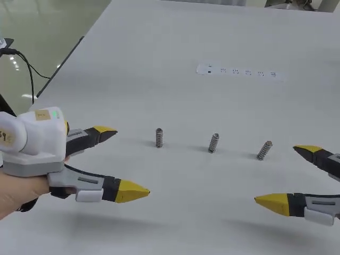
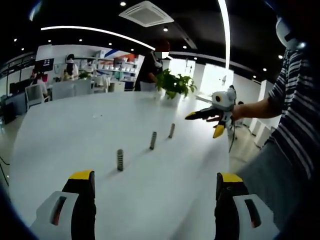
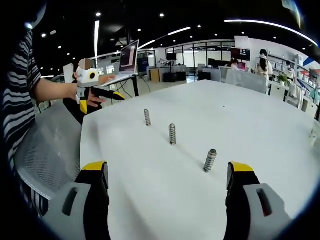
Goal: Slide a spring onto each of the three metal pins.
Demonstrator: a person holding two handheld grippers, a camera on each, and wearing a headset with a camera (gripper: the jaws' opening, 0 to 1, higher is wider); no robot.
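A: White desk (image 1: pixel 223 37), what stands on it?

B: Far left of the middle spring (image 1: pixel 213 143) is the left hand-held gripper (image 1: pixel 130 160), jaws wide apart and empty, then the left spring (image 1: pixel 159 137). Right of the middle spring are the leaning right spring (image 1: pixel 264 150) and the right hand-held gripper (image 1: pixel 275 174), equally spread and empty.

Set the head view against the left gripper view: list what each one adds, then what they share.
Head view adds: a flush socket strip and, at left, green floor. Left gripper view adds: a potted plant beyond the row, ceiling lights and a person's striped shirt. Shared: the white table, three springs standing in a row, and the left gripper and right gripper, jaws open.
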